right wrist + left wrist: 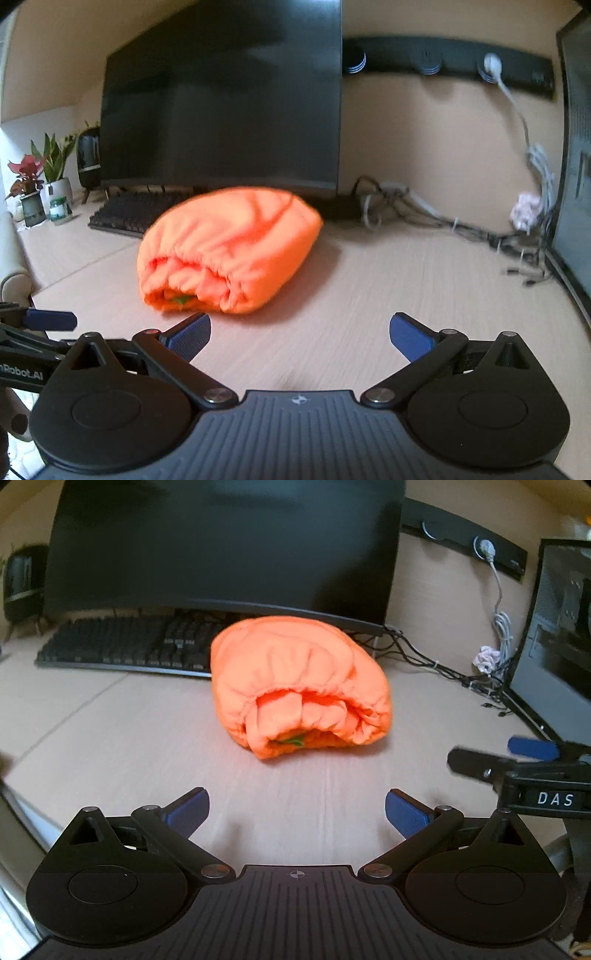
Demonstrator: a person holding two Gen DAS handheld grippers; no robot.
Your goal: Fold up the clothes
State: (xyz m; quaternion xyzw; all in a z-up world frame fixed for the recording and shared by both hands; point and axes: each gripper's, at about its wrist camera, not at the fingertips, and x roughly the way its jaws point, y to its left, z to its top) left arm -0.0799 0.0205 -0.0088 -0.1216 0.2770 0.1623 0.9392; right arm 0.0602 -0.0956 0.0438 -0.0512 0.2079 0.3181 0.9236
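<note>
An orange garment (295, 683) lies folded into a thick bundle on the light wooden desk (147, 738), its elastic waistband facing me, a green tag peeking out underneath. It also shows in the right wrist view (229, 251). My left gripper (297, 808) is open and empty, a short way in front of the bundle. My right gripper (300, 332) is open and empty, in front of the bundle and slightly to its right. The right gripper also shows at the right edge of the left wrist view (517, 764).
A dark monitor (221, 542) and a black keyboard (122, 646) stand behind the bundle. Tangled cables (443, 668) and a second screen (561, 635) are at the right. Potted plants (40, 184) stand at the far left.
</note>
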